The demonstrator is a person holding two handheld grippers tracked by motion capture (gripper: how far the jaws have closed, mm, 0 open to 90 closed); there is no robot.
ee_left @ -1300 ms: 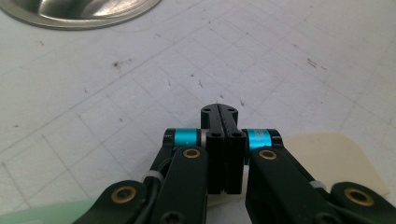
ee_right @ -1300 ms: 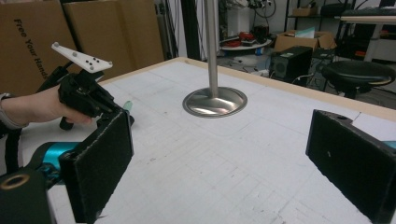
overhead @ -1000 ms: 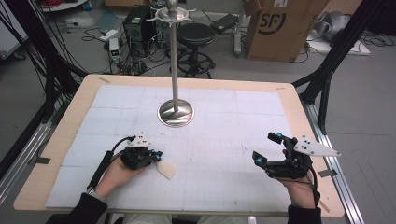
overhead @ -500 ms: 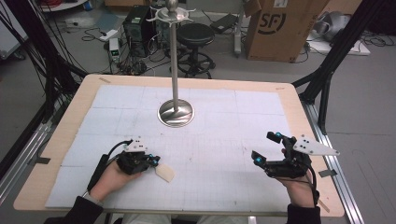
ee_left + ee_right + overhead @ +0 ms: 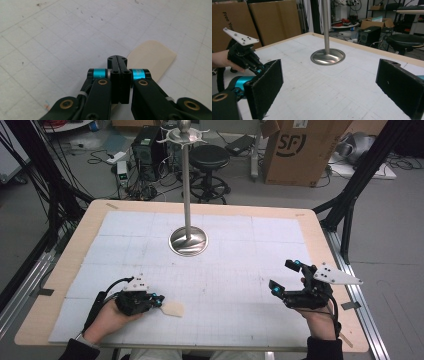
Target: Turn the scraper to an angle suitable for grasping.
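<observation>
Near left, the left gripper (image 5: 156, 300) has its fingers pinched on the edge of a thin beige card (image 5: 152, 58) lying flat on the table (image 5: 90, 235). It's a shallow grip, so the card could slip out when lifted. The right gripper (image 5: 284, 276) is wide open, holding nothing. Farther back is a tall metal stand (image 5: 188, 241).

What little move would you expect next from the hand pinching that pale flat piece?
Probably a small lift. The left gripper is shut on the edge of the flat beige tag-shaped piece, which lies on the white gridded mat. The right gripper waits open, and the tall silver metal stand rises farther back.
</observation>
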